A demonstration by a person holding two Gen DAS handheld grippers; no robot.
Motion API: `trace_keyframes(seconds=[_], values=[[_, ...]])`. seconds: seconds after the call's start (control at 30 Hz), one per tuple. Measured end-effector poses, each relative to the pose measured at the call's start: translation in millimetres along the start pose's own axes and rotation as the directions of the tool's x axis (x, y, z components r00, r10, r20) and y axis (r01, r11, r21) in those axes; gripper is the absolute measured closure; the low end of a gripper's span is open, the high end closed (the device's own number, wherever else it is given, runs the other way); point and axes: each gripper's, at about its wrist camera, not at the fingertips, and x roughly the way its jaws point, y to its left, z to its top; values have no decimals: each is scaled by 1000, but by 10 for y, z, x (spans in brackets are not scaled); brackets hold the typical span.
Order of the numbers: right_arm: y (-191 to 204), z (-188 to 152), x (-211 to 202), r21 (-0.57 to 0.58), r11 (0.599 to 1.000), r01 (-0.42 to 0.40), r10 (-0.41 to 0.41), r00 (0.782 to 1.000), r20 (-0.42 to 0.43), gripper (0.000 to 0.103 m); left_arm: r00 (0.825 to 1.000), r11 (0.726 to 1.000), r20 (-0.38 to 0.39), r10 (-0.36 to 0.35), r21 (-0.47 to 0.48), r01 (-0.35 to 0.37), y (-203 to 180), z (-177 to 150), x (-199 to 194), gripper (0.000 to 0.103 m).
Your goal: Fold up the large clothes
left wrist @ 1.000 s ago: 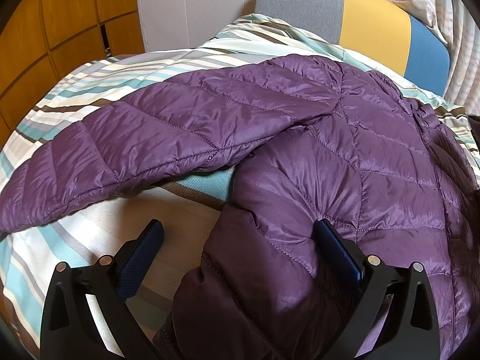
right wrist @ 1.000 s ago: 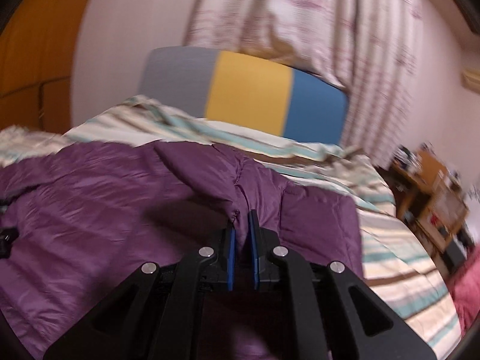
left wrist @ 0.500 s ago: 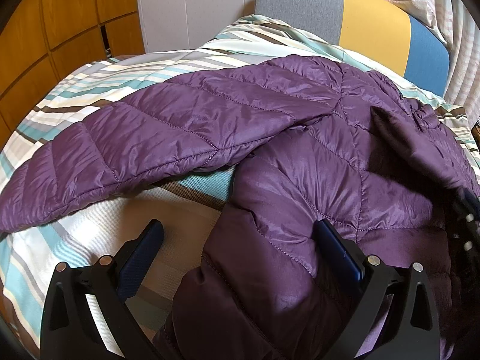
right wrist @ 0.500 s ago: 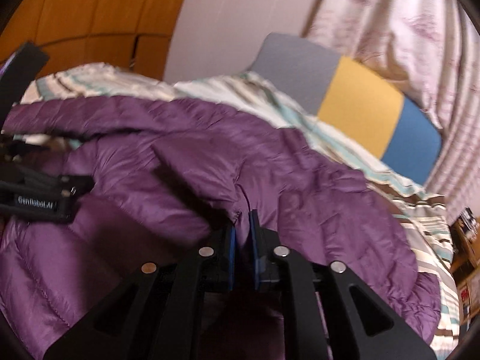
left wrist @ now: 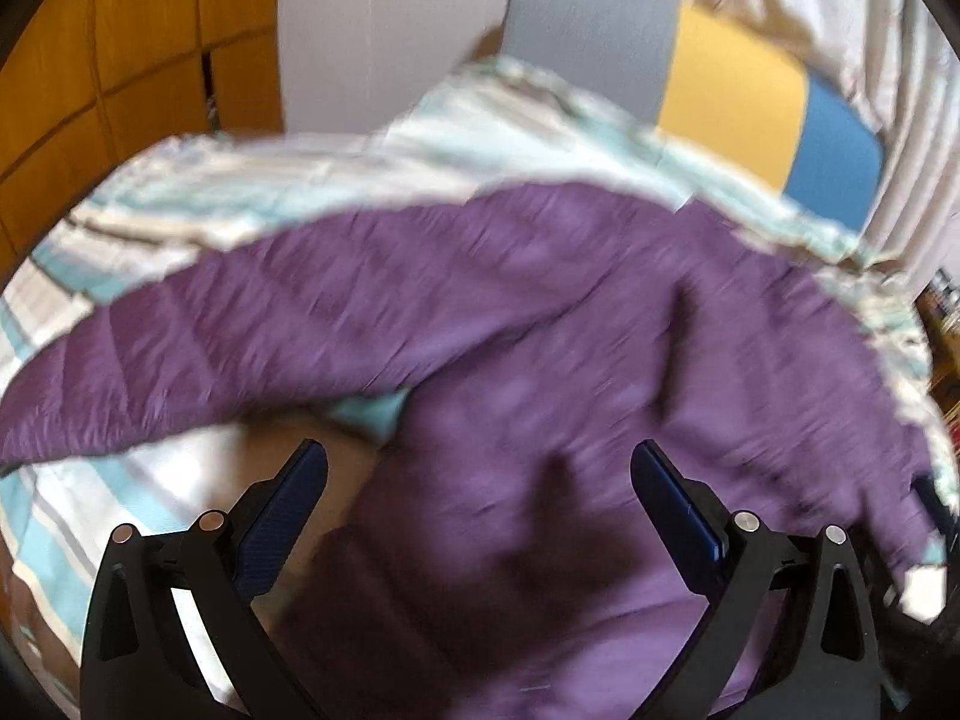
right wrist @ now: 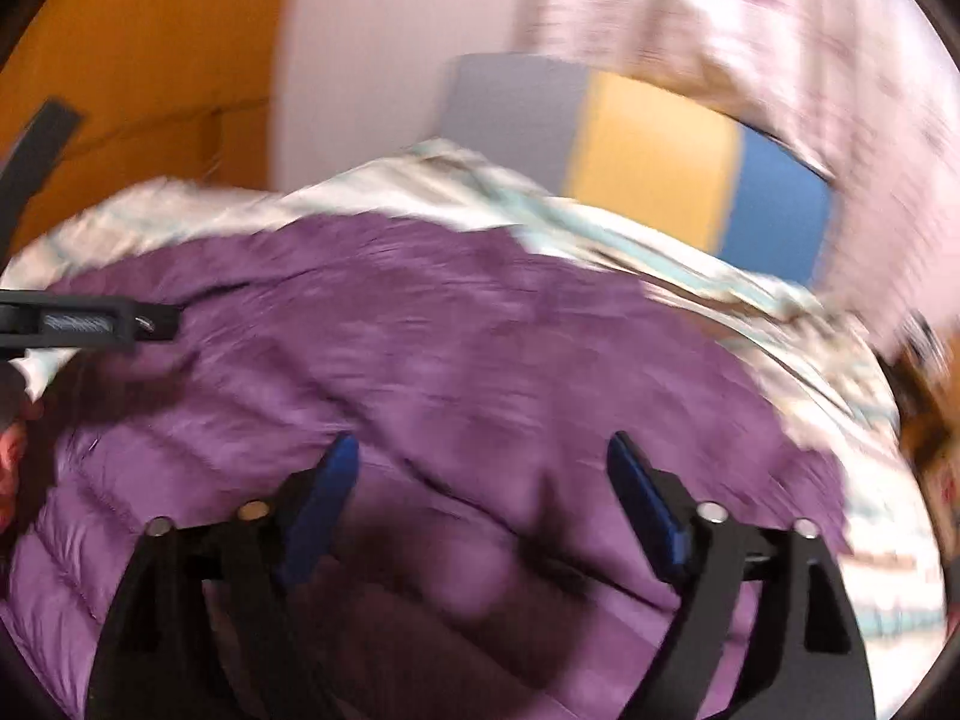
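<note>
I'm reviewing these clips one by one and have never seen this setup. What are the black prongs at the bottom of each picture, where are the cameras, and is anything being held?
There is no robot here. A person holds a two-finger gripper in each hand, and each gripper carries a fisheye camera looking forward along its fingers. The black prongs with blue pads are those fingers.

One picture comes from the left gripper, the other from the right gripper. Both pictures are blurred by motion.

On the striped bedding lies a purple quilted jacket, with one sleeve stretched out to the left. Behind the bed is a headboard in grey, yellow and blue.

Neither gripper holds anything: both have their fingers spread wide, with the jacket lying beyond them. At the left edge of the right gripper's picture, the dark bar is part of the left gripper.
</note>
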Motion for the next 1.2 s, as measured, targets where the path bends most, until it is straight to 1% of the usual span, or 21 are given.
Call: trace_keyframes(seconds=[0.07, 0.1, 0.17, 0.23, 0.27, 0.3, 0.37, 0.43, 0.53, 0.57, 0.6, 0.67, 0.73, 0.8, 0.83, 0.87, 0.97, 1.03, 1.1, 1.13, 1.2], values=[[-350, -98, -131, 151, 983, 108, -110, 994, 5, 14, 999, 998, 18, -37, 55, 36, -291, 102, -10, 3], [-467, -139, -173, 206, 969, 139, -142, 990, -2, 13, 999, 995, 16, -52, 82, 50, -427, 129, 19, 3], [-801, -290, -260, 376, 898, 226, -228, 973, -40, 6, 996, 987, 10, -83, 140, 81, -703, 170, 117, 3], [-1043, -411, -317, 491, 832, 259, -259, 963, -69, 6, 996, 974, 7, -92, 210, 89, -983, 195, 277, 10], [-1154, -480, -338, 540, 798, 268, -264, 961, -87, 6, 996, 965, -1, -85, 249, 82, -1120, 206, 395, 17], [-1222, -515, -353, 563, 780, 271, -264, 960, -98, 6, 997, 961, -7, -77, 267, 77, -1176, 190, 456, 24], [-1331, -603, -377, 596, 755, 274, -258, 959, -114, 6, 999, 946, -27, -35, 322, 42, -1278, 169, 680, 32], [-1392, -643, -415, 607, 750, 263, -247, 963, -111, 7, 999, 941, -40, -3, 337, 17, -1226, 103, 818, 35], [-1445, -662, -477, 617, 745, 256, -234, 965, -117, 16, 1000, 958, -25, -17, 284, 24, -1007, 21, 859, 35], [-1474, -650, -495, 623, 740, 253, -236, 965, -112, 23, 1000, 964, -19, -23, 263, 27, -943, 7, 850, 35], [-1508, -621, -514, 624, 741, 246, -239, 966, -98, 35, 1000, 968, -11, -20, 251, 22, -909, 1, 840, 35], [-1547, -545, -508, 612, 757, 227, -234, 970, -70, 42, 1000, 974, 8, -4, 228, 2, -862, -25, 813, 35], [-1618, -416, -395, 598, 774, 210, -221, 974, -55, 48, 999, 980, 28, 16, 200, -22, -817, -50, 765, 35], [-1715, -285, -247, 586, 783, 208, -223, 974, -48, 54, 999, 985, 31, 17, 169, -22, -755, -57, 747, 35], [-1783, -213, -134, 569, 793, 218, -227, 972, -56, 57, 1000, 987, 23, 13, 162, -17, -740, -63, 757, 35], [-1842, -179, -37, 556, 801, 224, -224, 972, -68, 63, 1000, 987, 13, 12, 161, -14, -742, -62, 765, 35], [-2001, -141, 337, 514, 818, 261, -209, 965, -157, 72, 1000, 983, 5, 29, 179, -30, -786, -73, 791, 35], [-2115, -222, 611, 494, 817, 297, -200, 950, -240, 73, 999, 981, 5, 39, 191, -39, -801, -82, 805, 34], [-2176, -378, 853, 499, 819, 285, -146, 943, -299, 74, 999, 980, 2, 38, 198, -37, -825, -92, 817, 31], [-2189, -401, 866, 502, 817, 285, -150, 945, -292, 74, 999, 979, -1, 38, 201, -38, -831, -93, 828, 30], [-2161, -369, 925, 469, 827, 309, -176, 936, -306, 74, 999, 977, -2, 44, 208, -43, -849, -92, 848, 29]])
